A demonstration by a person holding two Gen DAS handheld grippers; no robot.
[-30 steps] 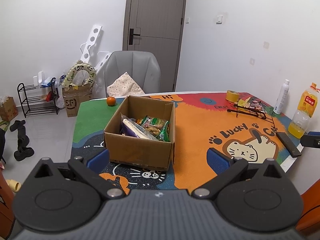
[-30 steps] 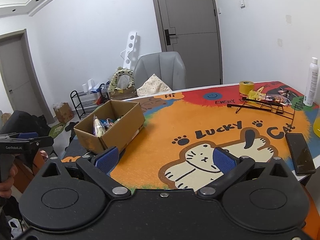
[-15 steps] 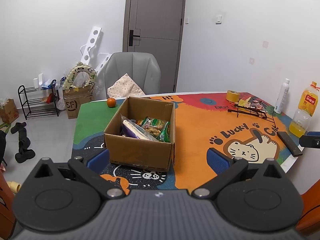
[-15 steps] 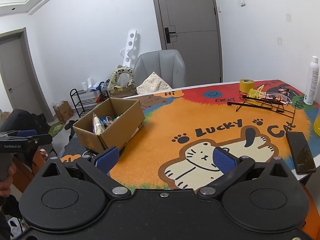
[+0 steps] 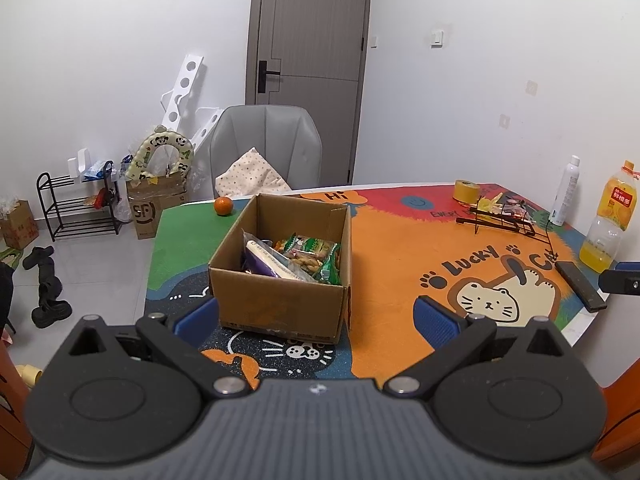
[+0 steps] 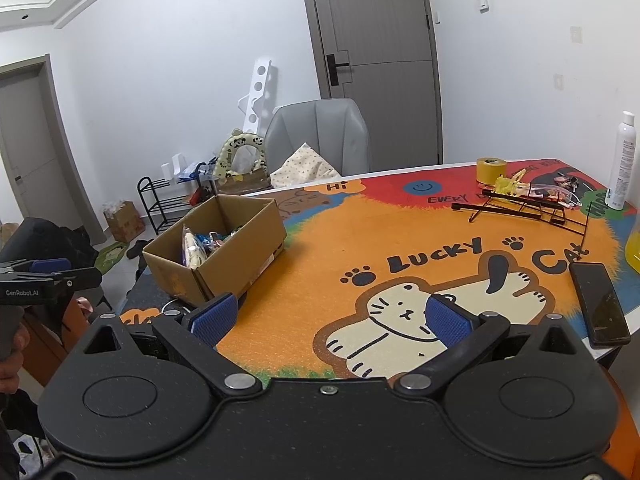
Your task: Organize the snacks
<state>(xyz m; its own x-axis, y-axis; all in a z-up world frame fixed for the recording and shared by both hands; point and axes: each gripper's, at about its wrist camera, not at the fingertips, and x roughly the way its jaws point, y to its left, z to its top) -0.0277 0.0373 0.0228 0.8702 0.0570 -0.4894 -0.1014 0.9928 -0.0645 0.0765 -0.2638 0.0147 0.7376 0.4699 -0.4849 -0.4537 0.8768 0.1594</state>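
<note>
Looking from the left view, the left gripper (image 5: pixel 316 314) is wide and holds nothing, just before the brown cardboard box (image 5: pixel 280 276) of snack packets (image 5: pixel 304 254) on the table (image 5: pixel 400 248). It should dip straight in. Lower packets are hidden.

From the right view, the right gripper (image 6: pixel 326 316) is wide too. The black wire rack (image 6: pixel 520 208) holds small things, too blurry to name.

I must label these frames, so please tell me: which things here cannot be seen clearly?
- Snack packets lower in the cardboard box: both views, hidden by its walls.
- Juice bottle: right wrist view, cut by the edge.
- Items on the wire rack: both views, too small.
</note>
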